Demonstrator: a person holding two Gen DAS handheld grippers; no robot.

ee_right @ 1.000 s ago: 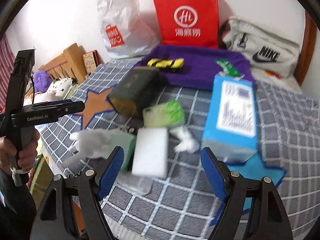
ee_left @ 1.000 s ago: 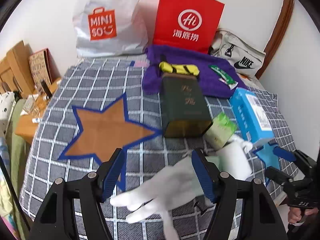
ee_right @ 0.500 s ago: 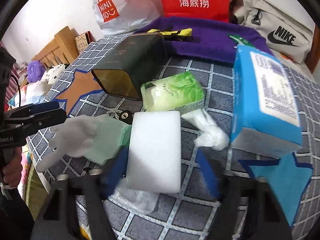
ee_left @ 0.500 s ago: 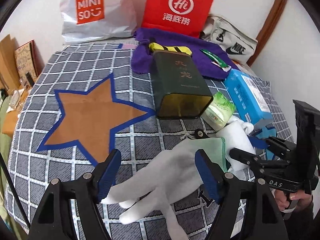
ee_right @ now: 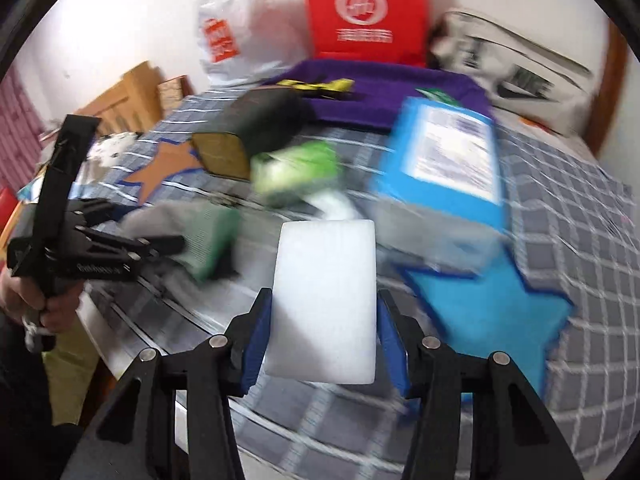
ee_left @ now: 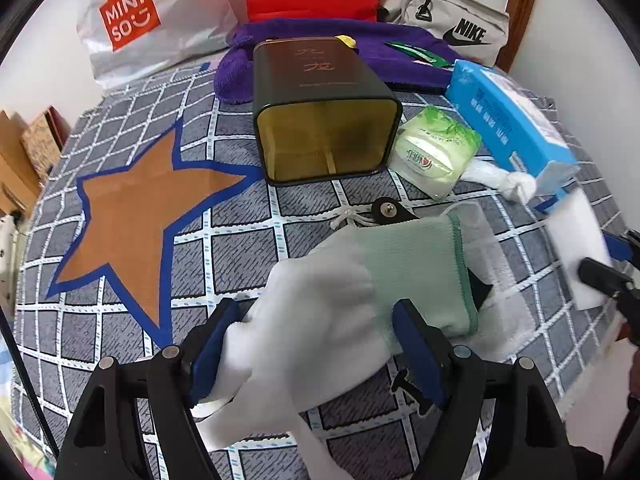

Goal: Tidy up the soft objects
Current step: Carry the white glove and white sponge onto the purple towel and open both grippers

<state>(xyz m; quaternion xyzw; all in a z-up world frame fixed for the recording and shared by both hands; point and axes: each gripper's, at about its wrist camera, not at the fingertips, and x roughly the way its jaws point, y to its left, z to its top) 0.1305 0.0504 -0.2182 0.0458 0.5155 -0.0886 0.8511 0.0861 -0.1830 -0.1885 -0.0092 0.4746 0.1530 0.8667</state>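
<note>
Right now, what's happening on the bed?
A person works two handheld grippers over a checked bedspread strewn with soft items. The right gripper has its jaws shut on a white sponge block. The left gripper has open jaws straddling a white glove with a green cuff, not yet gripped. An open dark tin lies nearby.

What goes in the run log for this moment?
left claw: open around glove | right claw: shut on sponge | tin: on its side, empty
</note>
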